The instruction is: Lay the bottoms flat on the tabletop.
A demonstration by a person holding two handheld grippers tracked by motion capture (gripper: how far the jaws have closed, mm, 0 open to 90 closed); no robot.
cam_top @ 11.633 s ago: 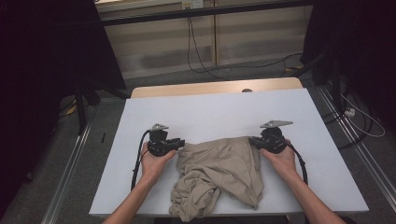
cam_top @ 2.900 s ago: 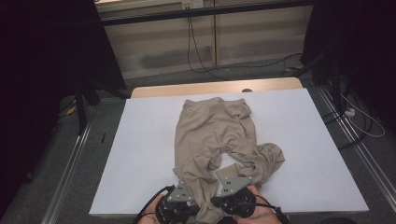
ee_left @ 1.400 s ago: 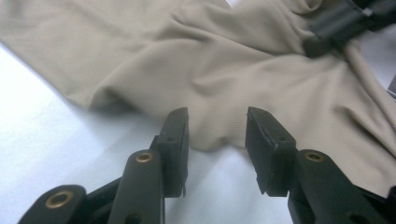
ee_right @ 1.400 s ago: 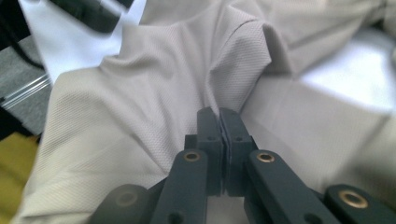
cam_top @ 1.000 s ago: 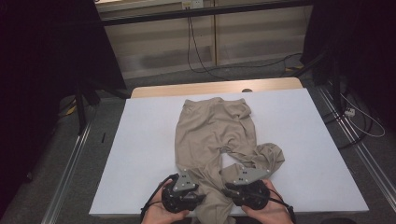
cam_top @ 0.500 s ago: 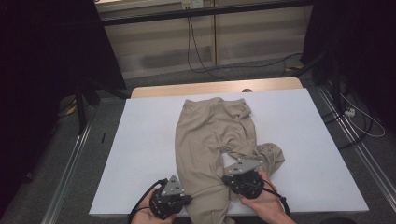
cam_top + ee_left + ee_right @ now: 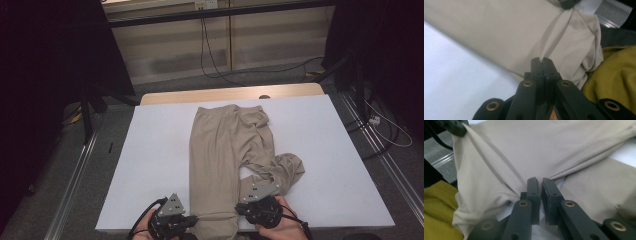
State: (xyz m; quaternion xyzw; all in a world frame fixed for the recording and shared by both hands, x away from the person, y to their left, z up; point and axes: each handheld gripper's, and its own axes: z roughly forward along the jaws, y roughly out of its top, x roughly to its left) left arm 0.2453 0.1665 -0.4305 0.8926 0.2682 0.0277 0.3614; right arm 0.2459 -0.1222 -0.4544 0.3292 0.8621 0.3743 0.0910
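Desk [image 7: 160, 150] surface, white, carries beige trousers [image 7: 220, 150] laid lengthwise ahead of both of my tools, waistband at the far end, one leg straight and the other bunched just beyond my right hand-held gripper [image 7: 260, 207]. That gripper has its jaws nearly together and, as I read it, pinches the inner edge of the straight leg's hem [image 7: 506, 195]. My left hand-held gripper [image 7: 172, 222] sits at the same hem's outer edge, jaws fully closed with a sliver of cloth [image 7: 564, 50] caught between them. I judge both grips are placed there so I can draw the leg taut and flat.
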